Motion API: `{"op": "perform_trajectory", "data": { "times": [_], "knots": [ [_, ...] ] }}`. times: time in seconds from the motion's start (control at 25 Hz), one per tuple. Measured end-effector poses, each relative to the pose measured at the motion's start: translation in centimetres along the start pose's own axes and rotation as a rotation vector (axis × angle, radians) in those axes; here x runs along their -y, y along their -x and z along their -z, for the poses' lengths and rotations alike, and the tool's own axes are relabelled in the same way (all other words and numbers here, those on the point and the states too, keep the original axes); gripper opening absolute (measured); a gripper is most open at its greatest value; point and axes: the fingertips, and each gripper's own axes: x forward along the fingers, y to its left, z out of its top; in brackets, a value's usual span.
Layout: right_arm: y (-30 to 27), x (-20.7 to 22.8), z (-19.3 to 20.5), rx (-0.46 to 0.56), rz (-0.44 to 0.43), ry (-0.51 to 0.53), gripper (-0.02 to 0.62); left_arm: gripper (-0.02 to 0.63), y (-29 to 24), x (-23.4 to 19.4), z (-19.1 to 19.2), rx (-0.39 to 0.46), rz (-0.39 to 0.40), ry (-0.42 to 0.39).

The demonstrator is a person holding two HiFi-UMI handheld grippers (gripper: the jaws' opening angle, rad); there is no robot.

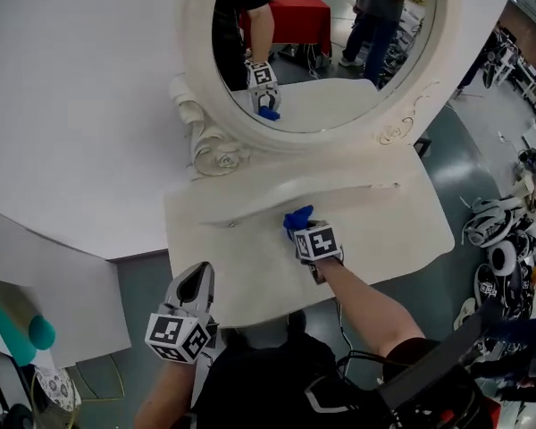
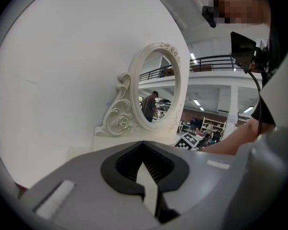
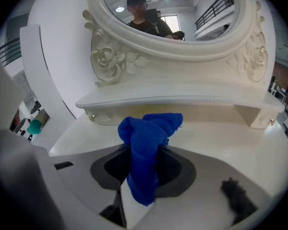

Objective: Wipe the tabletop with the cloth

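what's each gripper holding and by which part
The right gripper is shut on the blue cloth, pinching a bunched fold; the left gripper is shut, empty.

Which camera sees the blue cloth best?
The right gripper view. There the blue cloth sits big in the middle, pinched between the right gripper's jaws. The head view shows only a small blue bit poking out ahead of that gripper over the tabletop. The left gripper view doesn't show it.
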Motion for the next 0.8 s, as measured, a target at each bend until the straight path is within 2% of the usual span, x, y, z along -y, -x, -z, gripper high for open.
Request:
{"op": "perform_trajectory", "data": {
  "times": [0.16,0.36,0.52,0.8],
  "knots": [
    [-3.1,1.0,-1.9,-0.008,0.002,0.011,0.133,0.008,1.0,-0.8,0.1,-0.003,-0.064,0.004],
    [-3.7,1.0,-1.3,-0.032,0.0,0.037,0.133,0.008,1.4,-1.4,0.3,-0.01,-0.091,0.012],
    [-2.0,0.3,1.2,-0.057,0.009,0.057,0.133,0.008,0.7,-1.1,0.1,-0.004,-0.066,0.011],
    [3.7,-2.1,7.6,-0.07,-0.005,0.015,0.133,0.008,-0.1,0.9,-0.9,0.004,0.032,-0.007]
  ]
}}
